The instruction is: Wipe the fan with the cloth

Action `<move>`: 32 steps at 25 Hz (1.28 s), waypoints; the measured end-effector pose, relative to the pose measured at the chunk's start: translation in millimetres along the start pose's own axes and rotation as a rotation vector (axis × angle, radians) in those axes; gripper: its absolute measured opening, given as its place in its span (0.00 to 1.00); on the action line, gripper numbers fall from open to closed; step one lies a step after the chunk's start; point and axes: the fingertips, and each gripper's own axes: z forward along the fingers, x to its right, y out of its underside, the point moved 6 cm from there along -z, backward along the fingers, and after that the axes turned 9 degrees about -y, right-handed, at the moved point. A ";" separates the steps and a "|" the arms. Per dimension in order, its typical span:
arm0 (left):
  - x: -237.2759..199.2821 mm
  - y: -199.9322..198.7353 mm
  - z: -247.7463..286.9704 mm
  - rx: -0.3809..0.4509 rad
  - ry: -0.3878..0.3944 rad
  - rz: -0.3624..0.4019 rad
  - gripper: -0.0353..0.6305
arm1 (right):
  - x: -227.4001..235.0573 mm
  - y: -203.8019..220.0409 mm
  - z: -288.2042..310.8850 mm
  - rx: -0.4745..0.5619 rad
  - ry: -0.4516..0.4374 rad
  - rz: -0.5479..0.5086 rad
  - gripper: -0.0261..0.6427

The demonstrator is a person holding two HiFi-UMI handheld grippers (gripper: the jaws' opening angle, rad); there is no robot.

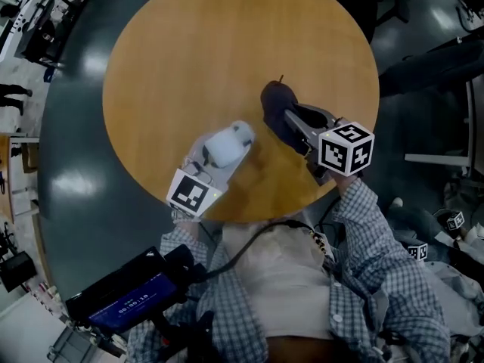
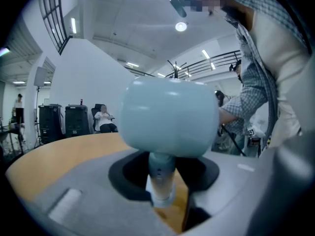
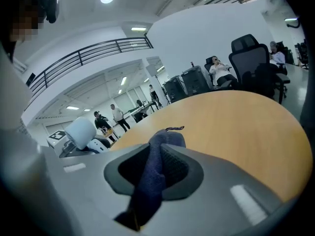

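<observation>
The jaws of the left gripper (image 2: pixel 160 188) stand partly apart and clamp the slim stem (image 2: pixel 160 171) of the fan (image 2: pixel 170 117). This grip leaves the rounded pale-blue head clear above the jaws, bare on every side that a wipe would need to reach. Holding it by the stem also keeps the pads off the surface to be cleaned. The fan is carried off the bench (image 1: pixel 227 44), not stood on it.

The jaws of the right gripper (image 3: pixel 147 183) are drawn narrow and pinch a fold of the dark blue cloth (image 3: pixel 165 141). A bunched wad bulges out beyond the tips. That wad looks meant as the working face, soft fabric leading so that no hard jaw meets the fan.

In the head view the fan hangs over the round wooden bench at about 6 o'clock from its centre. The cloth lies at about 2 o'clock from the fan, near it but apart, its wad turned away from the head. The wipe itself seems not yet begun. The next move likely calls for turning the wad toward the head and closing the gap.
</observation>
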 end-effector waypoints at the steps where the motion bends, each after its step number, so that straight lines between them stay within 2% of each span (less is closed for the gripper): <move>1: 2.9 -10.0 -3.8 -0.007 0.003 -0.003 0.27 | -12.6 -5.9 -8.0 -0.003 -0.011 0.008 0.14; 4: 3.8 -23.2 -6.3 0.000 0.000 0.018 0.27 | -36.3 -15.0 -19.9 -0.012 -0.055 0.039 0.14; 6: -0.8 -16.1 0.5 -0.003 -0.008 0.010 0.27 | -31.6 -9.5 -14.2 -0.029 -0.073 0.057 0.14; 9: -25.2 39.4 35.4 -0.048 -0.027 -0.027 0.27 | 23.1 26.0 29.2 -0.065 -0.091 0.067 0.14; 11: -41.0 76.2 55.9 -0.058 -0.038 -0.019 0.27 | 55.6 48.0 55.0 -0.082 -0.096 0.078 0.14; 13: -47.6 91.0 60.3 -0.050 -0.045 -0.001 0.27 | 64.6 58.2 64.5 -0.099 -0.091 0.086 0.14; 16: -48.8 91.2 61.0 -0.045 -0.046 0.004 0.27 | 67.3 66.2 65.8 -0.126 -0.069 0.072 0.14; 20: -47.2 87.9 64.7 -0.068 -0.040 -0.040 0.27 | 73.7 79.3 64.7 -0.191 -0.007 -0.061 0.14; 26: -41.5 89.2 73.4 -0.064 -0.013 0.016 0.27 | 74.0 94.7 68.4 -0.324 0.075 -0.337 0.15; 29: -38.3 92.0 76.5 -0.077 0.003 0.050 0.27 | 69.0 93.9 72.5 -0.331 0.091 -0.376 0.16; 32: -38.7 88.7 77.7 -0.070 -0.002 0.007 0.27 | 68.3 91.1 73.7 -0.310 0.113 -0.374 0.19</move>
